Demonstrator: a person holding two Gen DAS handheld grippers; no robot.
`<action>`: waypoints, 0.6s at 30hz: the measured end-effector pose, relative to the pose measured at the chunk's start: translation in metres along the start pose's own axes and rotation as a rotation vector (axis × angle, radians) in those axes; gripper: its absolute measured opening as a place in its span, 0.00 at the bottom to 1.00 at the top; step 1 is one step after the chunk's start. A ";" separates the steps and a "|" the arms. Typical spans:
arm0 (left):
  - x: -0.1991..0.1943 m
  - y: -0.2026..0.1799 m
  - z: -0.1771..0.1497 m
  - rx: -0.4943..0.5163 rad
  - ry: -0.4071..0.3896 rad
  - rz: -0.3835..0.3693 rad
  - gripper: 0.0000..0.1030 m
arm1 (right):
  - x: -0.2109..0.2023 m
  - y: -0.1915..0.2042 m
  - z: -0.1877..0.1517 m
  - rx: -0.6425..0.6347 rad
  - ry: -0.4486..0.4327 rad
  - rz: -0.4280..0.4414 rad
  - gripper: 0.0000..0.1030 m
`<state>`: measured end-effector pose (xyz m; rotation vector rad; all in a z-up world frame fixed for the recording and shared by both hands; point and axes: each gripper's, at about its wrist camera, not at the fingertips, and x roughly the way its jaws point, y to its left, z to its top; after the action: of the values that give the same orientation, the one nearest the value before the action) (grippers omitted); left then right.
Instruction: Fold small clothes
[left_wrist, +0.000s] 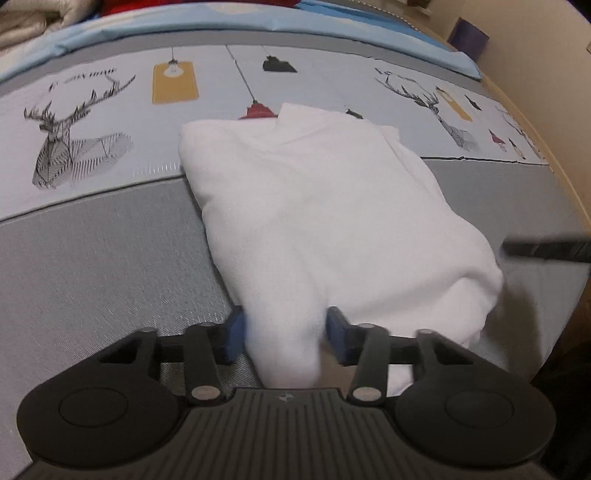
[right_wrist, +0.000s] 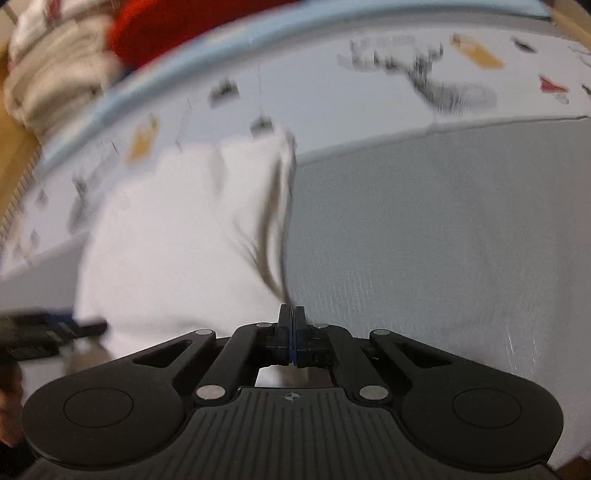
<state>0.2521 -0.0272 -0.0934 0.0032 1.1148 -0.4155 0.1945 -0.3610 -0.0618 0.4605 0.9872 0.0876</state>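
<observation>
White cotton fills the middle of both views: the garment (left_wrist: 325, 221) lies folded on the bedsheet (left_wrist: 110, 266), its far end over the printed strip, its near end on the plain grey band. In the left view a fold of its near edge sags down at 6 o'clock, right between the blue pads (left_wrist: 338, 334) of the left gripper (left_wrist: 284, 334). Those jaws stand apart, one either side of the hanging fold; whether the pads actually touch the cloth, I cannot tell.

Over to the right view, badly blurred. The right gripper (right_wrist: 292, 332) has its jaws pressed together, and a thin edge of the garment (right_wrist: 177, 236) runs up from the fingertips towards 12 o'clock, so it is pinching the cloth at its right-hand border. At 9 o'clock there, the left gripper (right_wrist: 44, 334) pokes in beside the cloth.

Further out, the sheet's print shows stag heads (left_wrist: 62, 140) at 10 o'clock and hanging lamps. Beyond it a pale blue band (left_wrist: 258, 20), then red cloth (right_wrist: 192, 26) and cream bedding (right_wrist: 55, 70) at 11 o'clock.
</observation>
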 end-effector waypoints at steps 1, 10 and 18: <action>-0.004 0.002 0.001 -0.015 -0.009 -0.011 0.38 | -0.009 -0.007 0.003 0.056 -0.045 0.046 0.00; 0.000 0.002 -0.002 0.041 0.046 0.036 0.49 | 0.007 -0.029 -0.003 0.039 0.048 -0.201 0.03; -0.027 0.009 0.008 -0.034 -0.145 0.039 0.48 | 0.009 -0.005 0.001 -0.006 -0.013 -0.146 0.63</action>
<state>0.2517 -0.0117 -0.0685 -0.0350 0.9770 -0.3559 0.1994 -0.3633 -0.0709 0.3819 1.0045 -0.0436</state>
